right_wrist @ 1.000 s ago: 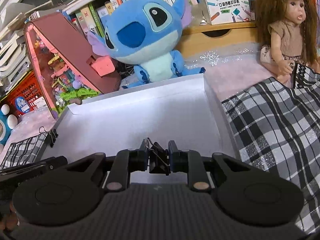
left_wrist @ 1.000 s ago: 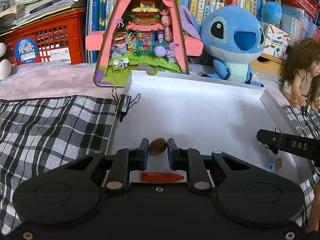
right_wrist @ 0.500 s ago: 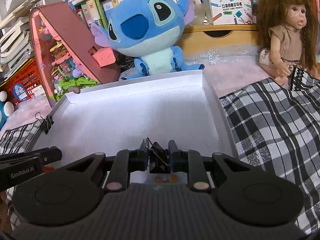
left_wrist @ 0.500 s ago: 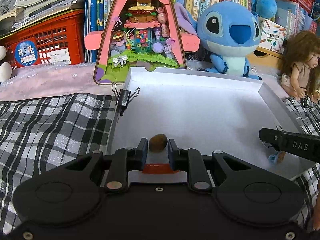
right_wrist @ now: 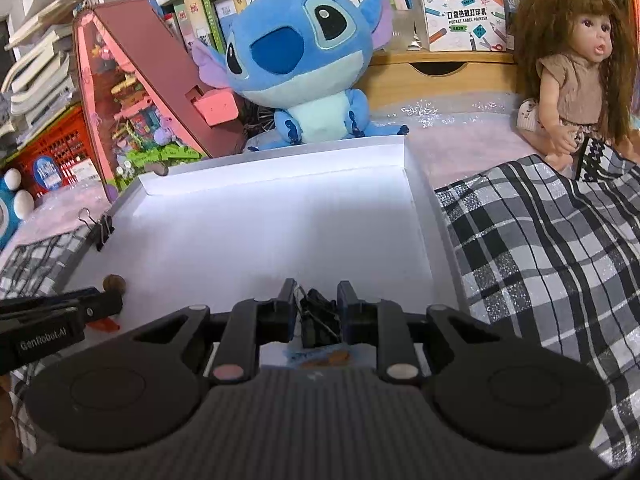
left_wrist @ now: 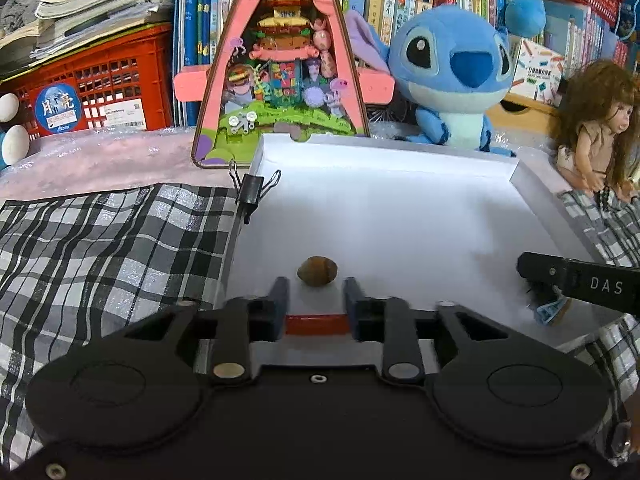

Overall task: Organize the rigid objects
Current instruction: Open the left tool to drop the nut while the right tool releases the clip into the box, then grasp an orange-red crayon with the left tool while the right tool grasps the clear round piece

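Where the white tray (left_wrist: 400, 184) meets checked cloth (left_wrist: 100, 248), a black binder clip (left_wrist: 250, 192) grips its rim; plush toy (left_wrist: 452, 76) and doll (left_wrist: 596, 128) sit beyond. Left gripper (left_wrist: 316, 294): jaws apart, empty; smooth brown oval nut (left_wrist: 317, 271) just ahead between the tips, untouched. Right gripper (right_wrist: 317, 300): jaws closed on black binder clip (right_wrist: 318, 320).

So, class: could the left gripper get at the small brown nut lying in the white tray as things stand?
Probably yes. The left gripper is open, the small brown nut lies just beyond its fingers on the white tray, and nothing sits between them.
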`<state>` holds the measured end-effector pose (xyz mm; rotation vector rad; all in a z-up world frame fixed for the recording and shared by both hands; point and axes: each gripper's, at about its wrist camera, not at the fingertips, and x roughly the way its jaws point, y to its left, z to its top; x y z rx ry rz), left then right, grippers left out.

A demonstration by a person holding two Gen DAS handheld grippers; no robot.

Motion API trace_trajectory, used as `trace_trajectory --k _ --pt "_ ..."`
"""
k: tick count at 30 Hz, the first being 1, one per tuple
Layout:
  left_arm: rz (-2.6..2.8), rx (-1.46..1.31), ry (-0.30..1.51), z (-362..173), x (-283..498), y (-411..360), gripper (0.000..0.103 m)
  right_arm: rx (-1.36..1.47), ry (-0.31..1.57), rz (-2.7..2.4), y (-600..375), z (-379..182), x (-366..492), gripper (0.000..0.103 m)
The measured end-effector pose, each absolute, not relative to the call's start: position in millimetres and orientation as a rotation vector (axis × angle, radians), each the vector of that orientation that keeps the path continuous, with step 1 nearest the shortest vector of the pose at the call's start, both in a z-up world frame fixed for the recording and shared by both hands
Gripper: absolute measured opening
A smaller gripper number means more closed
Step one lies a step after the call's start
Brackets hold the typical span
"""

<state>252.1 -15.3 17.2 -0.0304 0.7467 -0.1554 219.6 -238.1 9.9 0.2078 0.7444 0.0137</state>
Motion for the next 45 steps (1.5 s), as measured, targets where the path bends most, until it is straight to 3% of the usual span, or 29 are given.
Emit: trace_trajectory --k 1,6,8,13,21,45 --pt "-0.151 -0.036 0.735 20.4 248.0 -14.6 0.046 0.216 0.737 0.017 -239.2 11.7 218.3 0.049" --pt "-0.142 -0.033 0.679 40.3 221.0 -13.7 0.064 0.232 0.691 0.035 -243.4 28.4 202.4 0.067" --pt "-0.134 -0.015 0.641 49.0 201.7 -13.3 0.084 0.227 0.666 0.045 -243.9 37.0 191.4 0.072" --pt "-0.132 0.054 0.536 59.0 141.3 -10.4 0.092 0.153 0.592 0.085 -237.8 54.0 153.0 0.087" --pt "-0.183 0.079 0.516 44.3 69.6 -5.5 0.092 0.041 0.51 0.096 -216.4 61.3 85.5 0.103" --pt "-0.178 0.049 0.522 16.9 5.5 -8.9 0.092 0.029 0.497 0.1 -209.6 34.2 -2.1 0.103"
